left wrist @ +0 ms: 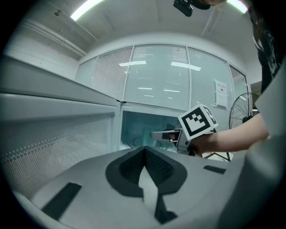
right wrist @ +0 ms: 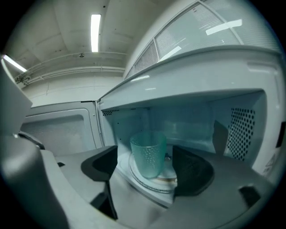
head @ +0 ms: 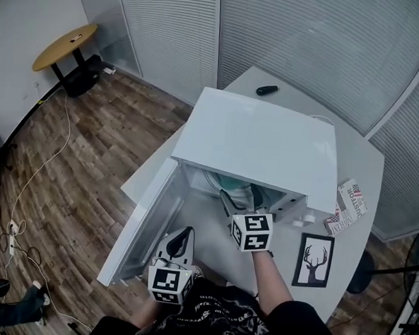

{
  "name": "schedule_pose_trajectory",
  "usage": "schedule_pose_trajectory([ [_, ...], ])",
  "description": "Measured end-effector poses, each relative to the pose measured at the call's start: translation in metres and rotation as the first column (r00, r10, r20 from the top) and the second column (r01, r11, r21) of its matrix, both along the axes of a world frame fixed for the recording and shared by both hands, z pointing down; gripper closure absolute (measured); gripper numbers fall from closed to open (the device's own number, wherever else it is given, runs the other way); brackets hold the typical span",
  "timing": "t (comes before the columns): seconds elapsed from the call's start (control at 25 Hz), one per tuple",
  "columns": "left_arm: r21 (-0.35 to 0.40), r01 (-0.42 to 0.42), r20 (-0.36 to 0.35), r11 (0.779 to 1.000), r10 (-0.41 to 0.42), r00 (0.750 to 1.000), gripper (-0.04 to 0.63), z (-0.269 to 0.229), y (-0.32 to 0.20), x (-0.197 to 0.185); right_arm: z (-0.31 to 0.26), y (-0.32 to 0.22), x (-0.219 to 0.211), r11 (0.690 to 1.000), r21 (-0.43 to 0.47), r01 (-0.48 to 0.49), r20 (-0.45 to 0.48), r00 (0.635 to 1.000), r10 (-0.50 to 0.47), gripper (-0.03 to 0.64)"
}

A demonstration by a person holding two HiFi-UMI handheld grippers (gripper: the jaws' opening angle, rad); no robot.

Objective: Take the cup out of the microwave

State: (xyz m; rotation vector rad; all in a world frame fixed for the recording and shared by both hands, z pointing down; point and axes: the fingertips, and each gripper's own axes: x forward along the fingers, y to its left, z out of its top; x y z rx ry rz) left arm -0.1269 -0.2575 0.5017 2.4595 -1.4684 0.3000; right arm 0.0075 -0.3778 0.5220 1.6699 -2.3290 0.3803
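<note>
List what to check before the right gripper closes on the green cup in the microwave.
1. White microwave door swung fully open: ok.
2. Right gripper jaws apart, wider than the cup: ok.
3. Translucent green dimpled cup upright on the glass turntable, in line between the jaws: ok. The pads do not touch it yet.
4. Cup empty, so nothing can spill: cannot tell.
5. Left gripper out of the way: ok. It is shut, holds nothing and sits outside the cavity beside the door.

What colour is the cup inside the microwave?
The cup is see-through green with little bumps; right gripper view shows it best.
</note>
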Motion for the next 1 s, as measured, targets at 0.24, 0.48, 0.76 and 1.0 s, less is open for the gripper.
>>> schedule_pose_trajectory([
  [0.24, 0.002, -0.017, 0.011, 1.0, 0.017, 1.0, 0.588, -0.002, 0.0, 0.001, 0.011, -0.019, -0.006, 1.0, -0.008, -0.001, -0.018, 1.0, 0.001, 0.236],
  [0.48, -0.004, -0.027, 0.012, 1.0, 0.027, 1.0, 0.588, 0.0, 0.0, 0.003, 0.017, -0.033, -0.009, 1.0, 0.0, -0.004, -0.03, 1.0, 0.004, 0.222],
  [0.76, 0.007, -0.043, 0.015, 0.999, 0.043, 0.999, 0.588, -0.004, -0.006, 0.005, 0.026, -0.048, -0.013, 1.0, -0.018, 0.003, -0.059, 0.998, -0.004, 0.219],
  [1.0, -0.025, -0.053, 0.027, 0.998, 0.054, 0.998, 0.588, 0.005, -0.005, 0.004, 0.032, -0.058, -0.011, 1.0, -0.022, -0.007, -0.06, 0.998, 0.006, 0.219],
])
